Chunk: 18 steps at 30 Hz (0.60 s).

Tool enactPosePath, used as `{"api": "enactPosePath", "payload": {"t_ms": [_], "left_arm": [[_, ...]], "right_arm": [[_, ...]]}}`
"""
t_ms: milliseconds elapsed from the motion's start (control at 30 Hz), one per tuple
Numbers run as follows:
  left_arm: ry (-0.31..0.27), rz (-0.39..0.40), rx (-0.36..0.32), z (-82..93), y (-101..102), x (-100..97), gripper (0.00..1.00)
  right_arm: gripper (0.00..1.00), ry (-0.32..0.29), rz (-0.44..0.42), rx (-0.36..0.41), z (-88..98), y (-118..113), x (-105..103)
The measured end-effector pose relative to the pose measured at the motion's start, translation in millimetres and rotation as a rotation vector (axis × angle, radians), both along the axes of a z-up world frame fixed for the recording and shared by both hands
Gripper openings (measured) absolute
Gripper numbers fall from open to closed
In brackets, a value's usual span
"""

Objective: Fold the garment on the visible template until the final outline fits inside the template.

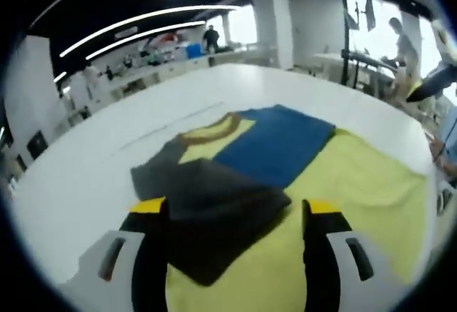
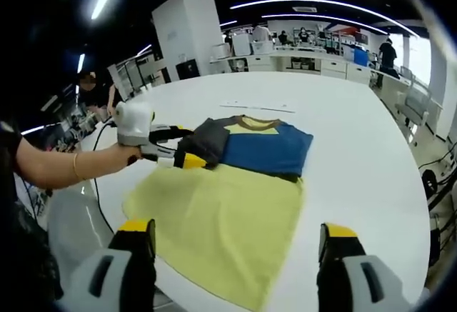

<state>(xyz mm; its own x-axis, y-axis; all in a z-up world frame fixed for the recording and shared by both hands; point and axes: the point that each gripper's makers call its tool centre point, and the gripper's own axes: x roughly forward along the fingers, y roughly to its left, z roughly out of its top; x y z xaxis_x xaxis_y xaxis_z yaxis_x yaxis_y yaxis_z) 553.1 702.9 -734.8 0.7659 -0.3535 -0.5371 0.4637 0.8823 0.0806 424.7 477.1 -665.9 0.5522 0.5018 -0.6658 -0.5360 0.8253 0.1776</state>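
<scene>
1. Garment, a yellow, blue and grey shirt, lies flat at the centre of the right gripper view on the white table, its long axis running from lower centre up to the collar.
2. Left gripper, at the shirt's left edge, is nearer and grips the grey sleeve.
3. Right gripper hovers wide, empty, below the hem.
4. No container is visible.

The shirt is pale yellow below, blue across the chest, with a dark grey sleeve and olive collar. The table is white. Both grippers' jaws are black with yellow tips.
</scene>
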Motion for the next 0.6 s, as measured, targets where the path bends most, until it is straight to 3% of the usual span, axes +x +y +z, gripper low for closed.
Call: {"api": "enactPosePath", "payload": {"t_ms": [167,333,467,500,600], "left_arm": [[0.023,0.043,-0.018,-2.1,16,-7.2,0.85],[0.054,0.083,-0.052,-5.8,28,-17.9,0.81],[0.05,0.118,-0.105,-5.1,34,-20.2,0.66],[0.045,0.14,-0.141,-4.0,37,-19.4,0.58],[0.056,0.164,-0.149,-5.1,41,-19.6,0.43]], "right_arm": [[0.95,-0.003,-0.001,0.003,1.2,0,0],[0.95,-0.001,0.001,0.004,0.8,1,-2],[0.95,-0.001,0.0,0.007,0.5,1,-3],[0.95,-0.001,0.0,0.008,0.6,1,-4],[0.95,-0.002,0.001,0.005,0.6,1,-4]]}}
